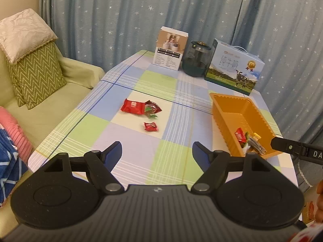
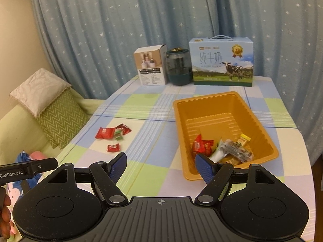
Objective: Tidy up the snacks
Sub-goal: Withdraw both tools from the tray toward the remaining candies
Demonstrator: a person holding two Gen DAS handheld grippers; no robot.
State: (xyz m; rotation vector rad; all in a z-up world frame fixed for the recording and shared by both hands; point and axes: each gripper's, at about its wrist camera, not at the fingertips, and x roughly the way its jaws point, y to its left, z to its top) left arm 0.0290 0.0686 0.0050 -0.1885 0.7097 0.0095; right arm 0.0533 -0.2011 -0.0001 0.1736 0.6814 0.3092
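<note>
A white box [image 2: 151, 68], a dark jar [image 2: 178, 67] and a milk carton [image 2: 221, 61] are lined up at the far edge of the checked table [image 2: 141, 109], before a starred curtain [image 2: 121, 30]. Cushions [image 1: 30, 60] are stacked on a sofa [image 1: 50, 117].

The left gripper [image 1: 157, 151] hangs above the near edge of a checked counter [image 1: 141, 80], jaws spread wide and holding nothing. Ahead lie a large red snack packet [image 1: 132, 106] touching a darker wrapper [image 1: 153, 107], with a small red candy [image 1: 150, 126] just beside them. To the right, an orange tray [image 1: 226, 119] holds several snacks, the right gripper's tip [image 1: 277, 142] at its near corner.
</note>
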